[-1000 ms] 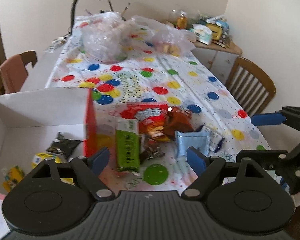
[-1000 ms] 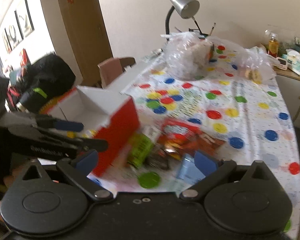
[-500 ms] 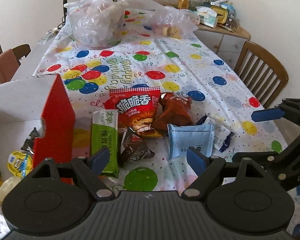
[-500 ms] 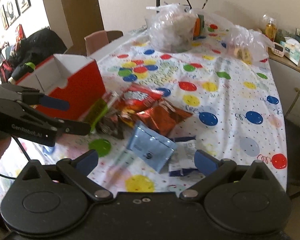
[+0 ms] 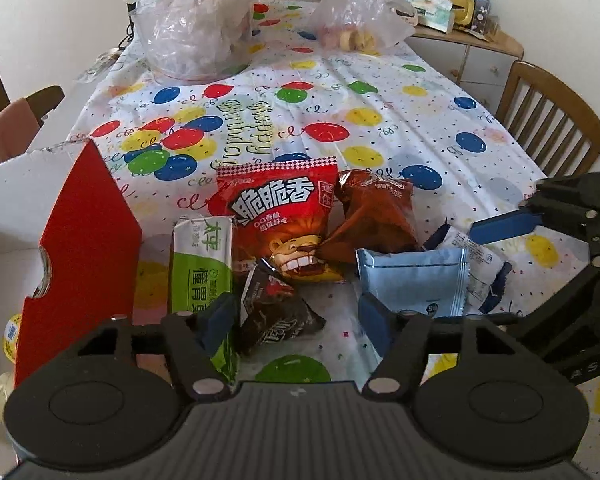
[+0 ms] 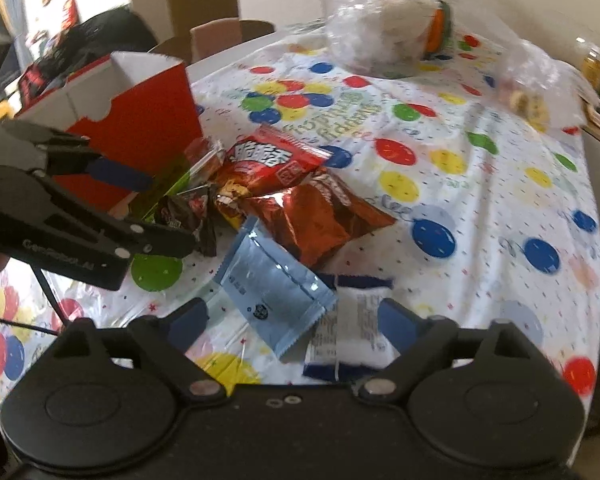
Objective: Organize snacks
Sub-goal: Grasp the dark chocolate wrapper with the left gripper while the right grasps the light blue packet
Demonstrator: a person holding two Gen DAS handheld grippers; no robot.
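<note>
Lying in a loose heap on the balloon tablecloth [image 5: 380, 92], the snacks are all light foil or film packets: a red lion-print bag [image 5: 284, 220], a brown foil bag [image 5: 374, 210] overlapping its right edge, a green wafer pack [image 5: 200, 264] along its left, a small dark packet [image 5: 276, 316] in front, a pale blue sachet [image 5: 412, 276], and a white-and-navy packet [image 6: 348, 328] tucked beside the blue one. They should weigh almost nothing, but the film looks slick and puffy, and the contents probably crush easily, so a pinch on a crimped end seam or a flat corner seems safer than squeezing the belly (the green pack, being stiffer, could likely take a grip across its width).

The left gripper [image 5: 296, 316] hangs low over the dark packet with its fingers spread and nothing between them. The right gripper [image 6: 288, 320] hovers just above the blue sachet and the white-and-navy packet, fingers likewise parted and empty.

Just left of the heap stands the red cardboard box [image 5: 88, 240], open at the top, white inside; a few yellow-labelled items [image 5: 10, 328] show at its near end, though what they are is hard to tell. Well beyond, two clear plastic bags [image 5: 196, 28] sit at the far end of the table, one holding round biscuits or the like.
</note>
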